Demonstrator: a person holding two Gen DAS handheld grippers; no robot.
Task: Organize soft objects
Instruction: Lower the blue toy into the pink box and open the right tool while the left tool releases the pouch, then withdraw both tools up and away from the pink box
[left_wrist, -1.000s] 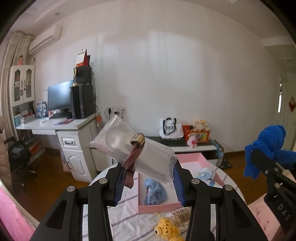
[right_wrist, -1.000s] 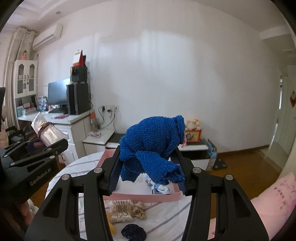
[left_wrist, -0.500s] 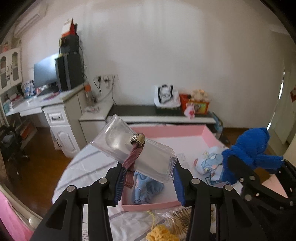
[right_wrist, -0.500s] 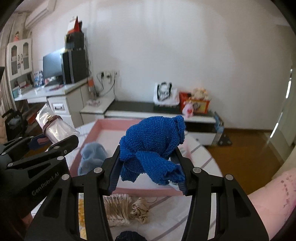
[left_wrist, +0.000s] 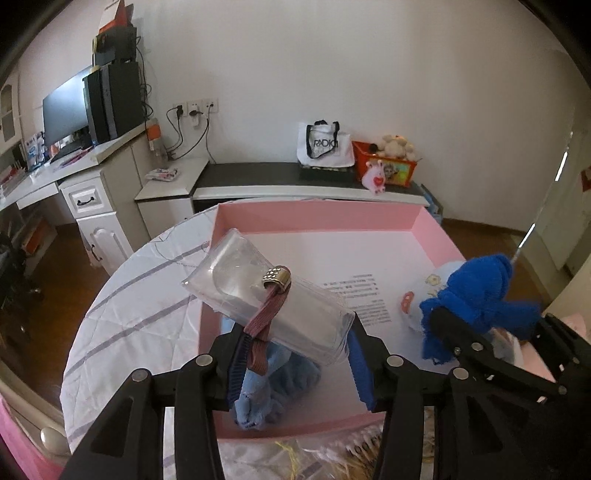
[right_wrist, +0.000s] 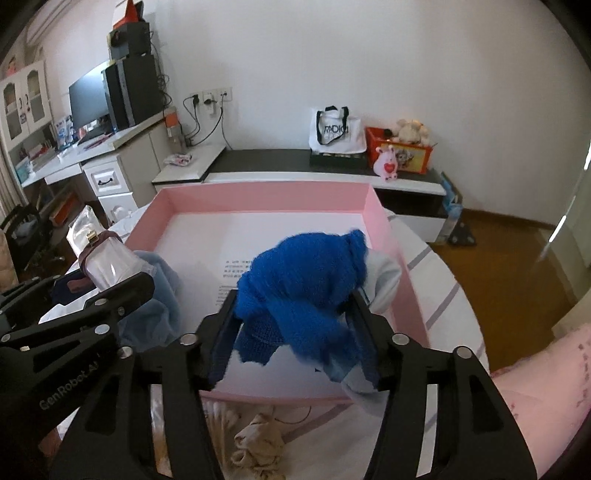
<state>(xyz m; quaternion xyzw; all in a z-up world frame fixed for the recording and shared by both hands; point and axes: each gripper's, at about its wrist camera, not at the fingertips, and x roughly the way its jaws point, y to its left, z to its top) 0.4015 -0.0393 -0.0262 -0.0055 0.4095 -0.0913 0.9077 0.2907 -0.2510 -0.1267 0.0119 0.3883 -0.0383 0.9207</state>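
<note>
My left gripper is shut on a clear plastic pouch with a brown strap and holds it over the near left part of the pink box. My right gripper is shut on a blue knitted item and holds it over the box's near right part. A light blue cloth lies in the box under the pouch; it also shows in the right wrist view. A pale patterned cloth lies in the box beside the blue knit.
The box sits on a round table with a white striped cloth. In front of the box lie a bag of cotton swabs and a beige fabric bundle. A low dark bench and a white desk stand behind.
Both grippers have moved forward and down over the pink box, each still holding its item. The box now fills the middle of both views.
</note>
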